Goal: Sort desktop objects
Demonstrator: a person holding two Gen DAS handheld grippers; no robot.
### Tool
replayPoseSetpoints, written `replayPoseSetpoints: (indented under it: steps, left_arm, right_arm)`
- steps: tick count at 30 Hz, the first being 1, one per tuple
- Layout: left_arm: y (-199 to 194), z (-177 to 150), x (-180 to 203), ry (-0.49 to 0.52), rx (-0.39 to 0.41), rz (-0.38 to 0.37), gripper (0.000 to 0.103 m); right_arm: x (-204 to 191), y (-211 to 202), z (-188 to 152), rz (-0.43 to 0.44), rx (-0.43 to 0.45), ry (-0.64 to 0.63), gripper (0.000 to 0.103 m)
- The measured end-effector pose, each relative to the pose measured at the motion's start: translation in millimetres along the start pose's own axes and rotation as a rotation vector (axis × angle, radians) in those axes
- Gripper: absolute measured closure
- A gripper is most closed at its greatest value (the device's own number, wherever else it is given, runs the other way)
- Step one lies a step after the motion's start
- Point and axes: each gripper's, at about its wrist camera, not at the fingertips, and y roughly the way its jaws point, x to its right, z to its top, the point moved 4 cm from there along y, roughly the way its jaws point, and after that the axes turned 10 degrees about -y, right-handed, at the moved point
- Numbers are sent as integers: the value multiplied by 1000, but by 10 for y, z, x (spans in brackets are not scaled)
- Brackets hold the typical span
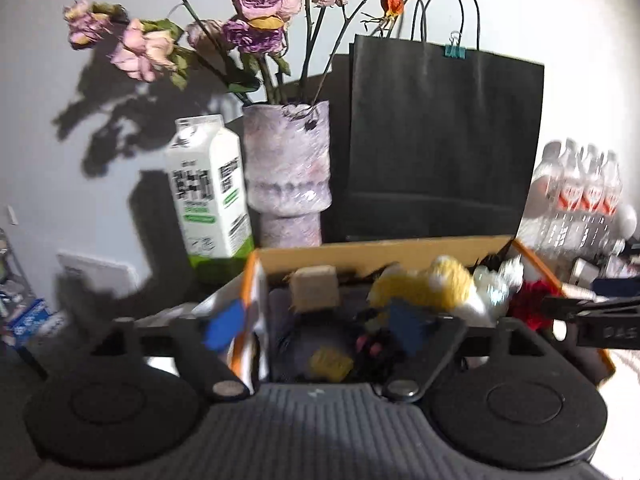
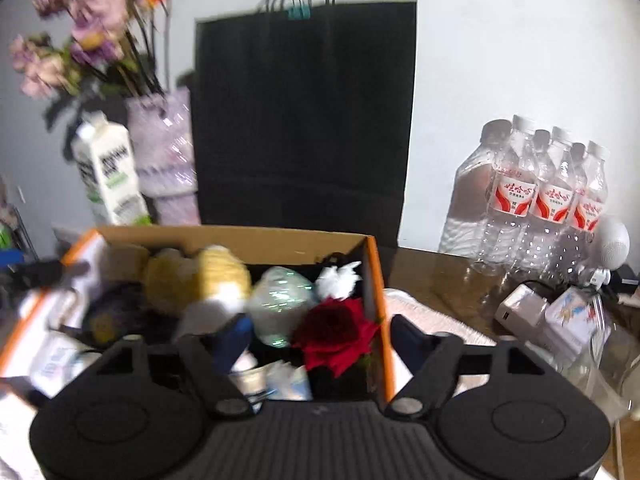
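Over an open orange-edged cardboard box (image 2: 370, 280) hover both grippers, left gripper (image 1: 320, 326) and right gripper (image 2: 320, 340), each spread wide and holding nothing. Inside the box lie a yellow plush toy (image 1: 428, 284), a red fabric rose (image 2: 336, 332), and a crinkled clear wrapper (image 2: 280, 300). Sorting looks well along; white chargers (image 2: 520, 312) sit on the table outside it.

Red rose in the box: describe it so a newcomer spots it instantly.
Find the orange-edged cardboard box in front of the black paper bag. In its near right corner sits the red rose, the only deep red item, below a white fluffy tuft.
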Motion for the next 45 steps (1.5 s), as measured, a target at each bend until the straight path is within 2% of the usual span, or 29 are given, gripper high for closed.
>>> replayPoseSetpoints:
  steps: [4,6,9,12,18,22,24,27,33,40,45]
  left_arm:
    - [-368,-188,16,46,-12,25,14]
    - [-606,-297,-9,32,-6,3,7]
    - [-992,-532,-89,-6,-6,-43,5]
    - [-1353,-812,-165,-28,-17,-70,5]
    - [-1987,-1337,-240,-39,-7,-66,5]
    - [-2281,-1630,-205,-36,37,-62,4]
    - [-2379,-1764,-163,-19,49,-92,3]
    - [-2435,-1926,-114,-5,53,-106,3]
    - [-2361,-2145,-74,6,-16,-126,3]
    - [-2152,-2091,-72,19,-14,-146,3]
    - [-1768,-1892,-53,62,-3,-167,3]
  right_arm:
    - [-97,-367,-132,22,50,11,21]
    - [-154,-562,-241,53,66,13,19]
    - [-251,-891,-439,95,93,11,16]
    - [-329,-1229,-726,131,122,13,14]
    - [-487,-1947,-1402,166,177,3,9]
    - [-577,-2216,-1822,142,166,1,8]
    - [-628,-2312,-2009,127,162,-15,8]
    - [-645,-2393,-2252,115,135,12,8]
    - [-682,-2506,-2480,96,122,-1,8]
    - [-666,-2377,-2383,87,127,-8,9]
    - [-627,-2140,-2177,76,139,-42,13]
